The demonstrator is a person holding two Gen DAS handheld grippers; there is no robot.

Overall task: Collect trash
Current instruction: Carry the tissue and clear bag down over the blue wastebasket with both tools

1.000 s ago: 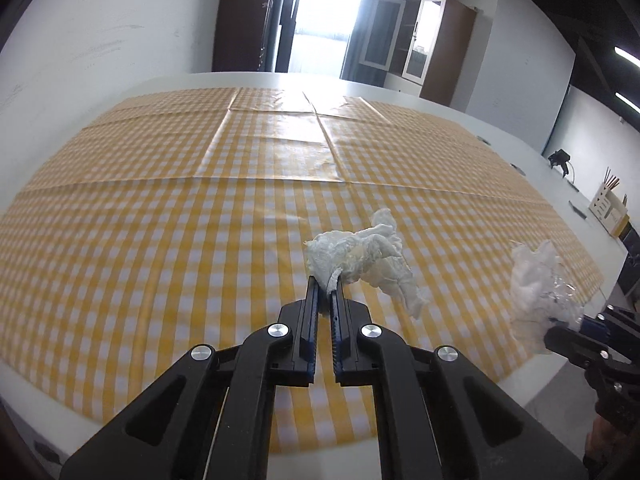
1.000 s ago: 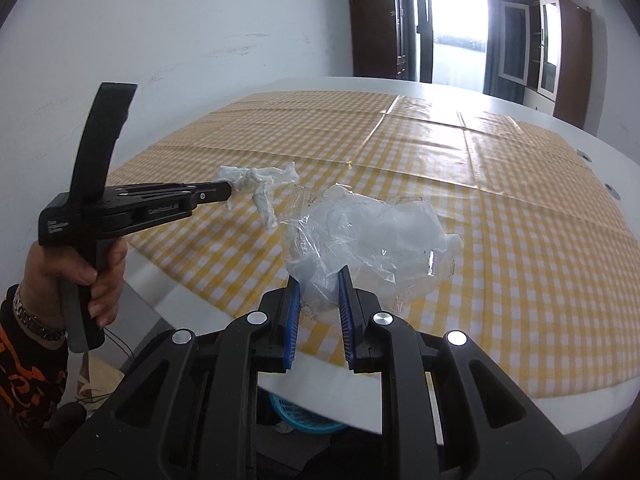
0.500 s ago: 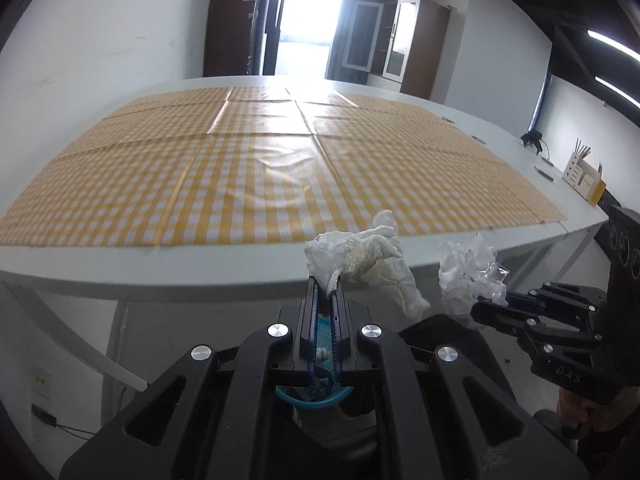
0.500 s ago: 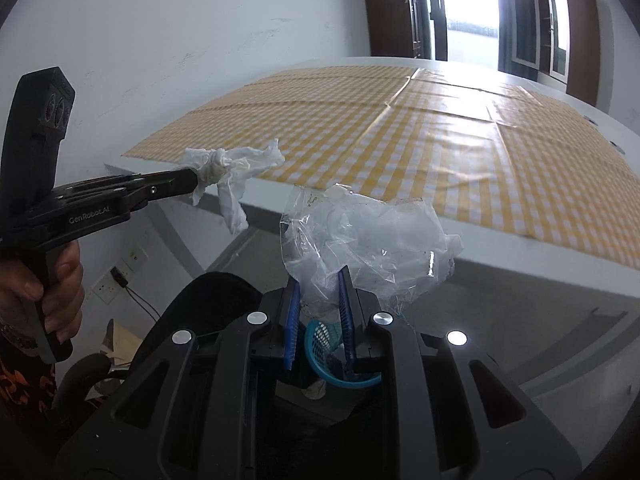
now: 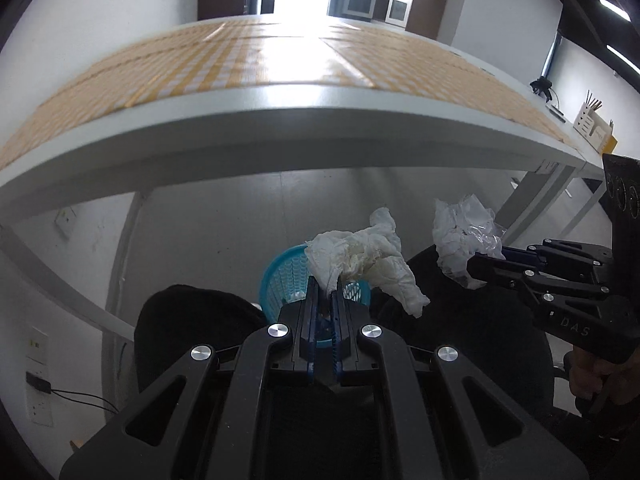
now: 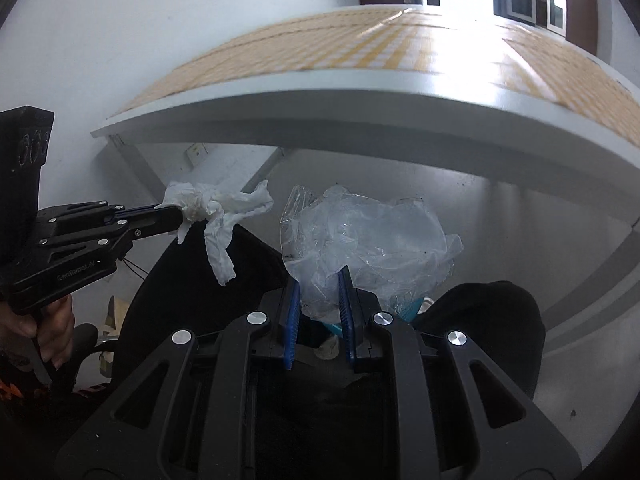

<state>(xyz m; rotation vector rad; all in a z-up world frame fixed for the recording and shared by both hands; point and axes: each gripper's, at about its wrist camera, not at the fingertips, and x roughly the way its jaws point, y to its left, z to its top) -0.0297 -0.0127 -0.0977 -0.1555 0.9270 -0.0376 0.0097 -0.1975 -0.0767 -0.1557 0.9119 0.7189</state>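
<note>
Evidently for dropping, the left hand-held gripper (image 5: 325, 292) clamps a crumpled tissue (image 5: 360, 256) and the right hand-held gripper (image 6: 319, 300) clamps a clear plastic wrapper (image 6: 368, 244) above the blue basket (image 5: 286, 276), below the worktop (image 5: 280, 136).

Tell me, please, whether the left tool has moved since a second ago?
Yes: the left tool dropped from above the table to below its edge, towards the blue basket.

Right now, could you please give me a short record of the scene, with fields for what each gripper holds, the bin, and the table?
left gripper: jaws shut on a crumpled white paper tissue
right gripper: jaws shut on a crumpled clear plastic wrapper
bin: round blue plastic mesh basket on the floor, below and just beyond the left gripper, partly hidden
table: white table edge above both grippers, with a yellow checked tablecloth on top
trash released: not yet, both pieces held in the air
</note>
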